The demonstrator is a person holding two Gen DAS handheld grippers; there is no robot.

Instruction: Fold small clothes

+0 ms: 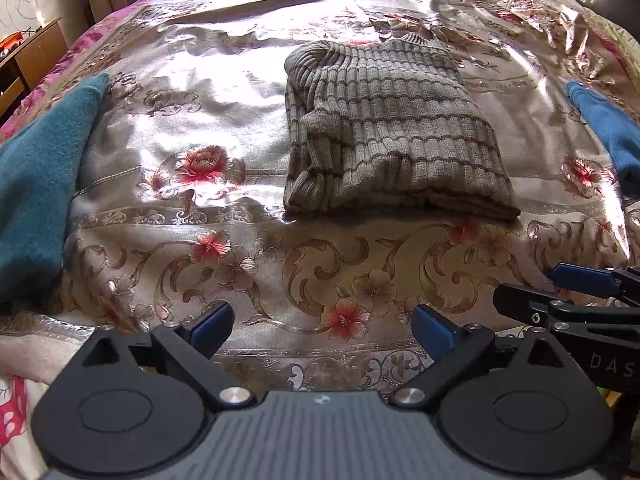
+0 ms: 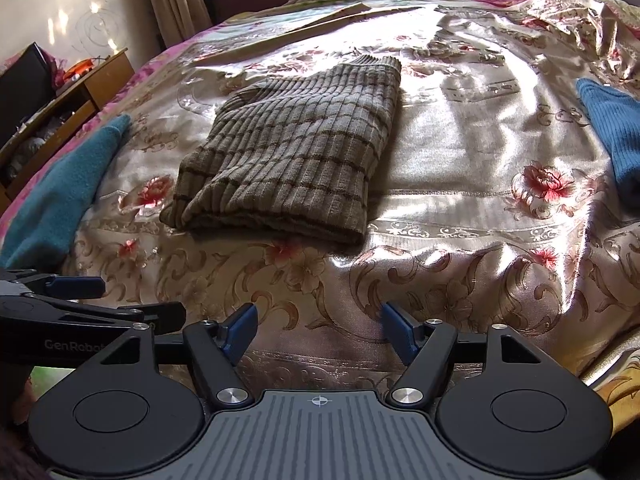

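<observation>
A brown ribbed knit garment with dark stripes (image 1: 392, 136) (image 2: 288, 160) lies folded into a compact rectangle on the shiny floral bedspread (image 1: 180, 128) (image 2: 460, 160). My left gripper (image 1: 324, 328) hovers over the near edge of the bed, short of the garment, its blue-padded jaws wide apart with nothing between them. My right gripper (image 2: 318, 330) is beside it, also near the bed's front edge, jaws apart and empty. Each gripper's fingers show at the side of the other's view: fingers (image 1: 584, 280) and fingers (image 2: 76, 286).
A teal cloth (image 1: 36, 184) (image 2: 60, 192) lies at the bed's left side and a blue cloth (image 1: 608, 128) (image 2: 616, 132) at its right. A wooden desk (image 2: 80, 88) stands left of the bed, curtains behind. Flat papers (image 2: 320, 20) rest at the far end.
</observation>
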